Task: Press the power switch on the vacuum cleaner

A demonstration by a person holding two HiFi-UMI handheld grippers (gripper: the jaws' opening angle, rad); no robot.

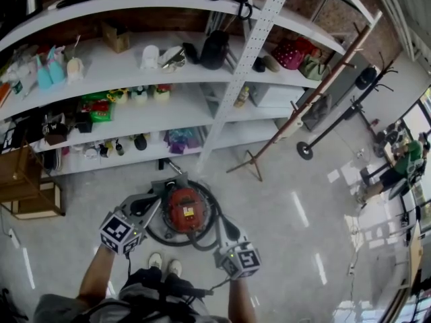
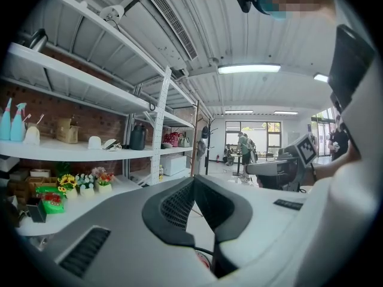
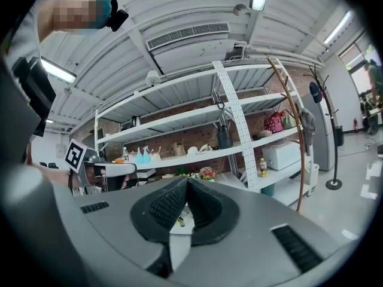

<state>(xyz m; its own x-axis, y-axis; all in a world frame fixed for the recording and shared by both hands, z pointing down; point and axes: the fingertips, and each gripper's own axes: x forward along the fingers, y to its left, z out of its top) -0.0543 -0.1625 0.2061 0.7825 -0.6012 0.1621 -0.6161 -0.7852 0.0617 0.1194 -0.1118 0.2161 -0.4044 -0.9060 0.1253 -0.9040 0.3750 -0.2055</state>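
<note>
The vacuum cleaner (image 1: 185,209) is a red canister on the floor just ahead of the person's white shoes, with a black hose (image 1: 210,237) looped round it. My left gripper (image 1: 153,207) hangs over its left side and my right gripper (image 1: 219,231) over the hose at its front right, both above it. In the left gripper view the left gripper (image 2: 193,181) has its pads meeting at the tips, with nothing held and a sliver of the red vacuum cleaner (image 2: 204,259) below. The right gripper (image 3: 187,183) is likewise shut on nothing. No switch can be made out.
White shelving (image 1: 202,73) full of small items runs along the brick wall beyond the vacuum. A brown box (image 1: 23,180) stands on the left. A wooden coat stand (image 1: 296,116) leans to the right, with a scooter (image 1: 337,113) behind it. A person (image 1: 404,160) sits far right.
</note>
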